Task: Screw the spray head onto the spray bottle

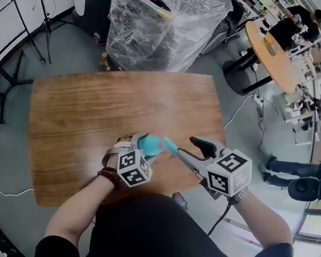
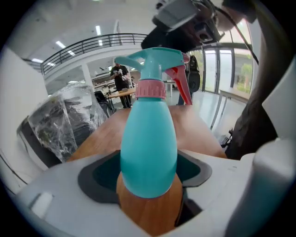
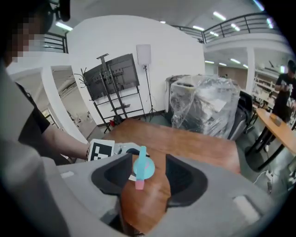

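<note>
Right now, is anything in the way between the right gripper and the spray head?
No, nothing visible. The right gripper stands open with the spray head straight ahead of it, already sitting on the spray bottle that the left gripper holds.

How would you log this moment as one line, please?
spray head on spray bottle | left claw: shut on spray bottle | right claw: open, by spray head, not gripping

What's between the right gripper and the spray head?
Nothing: the right gripper view shows only bare wooden table between the open right gripper and the spray head.
</note>
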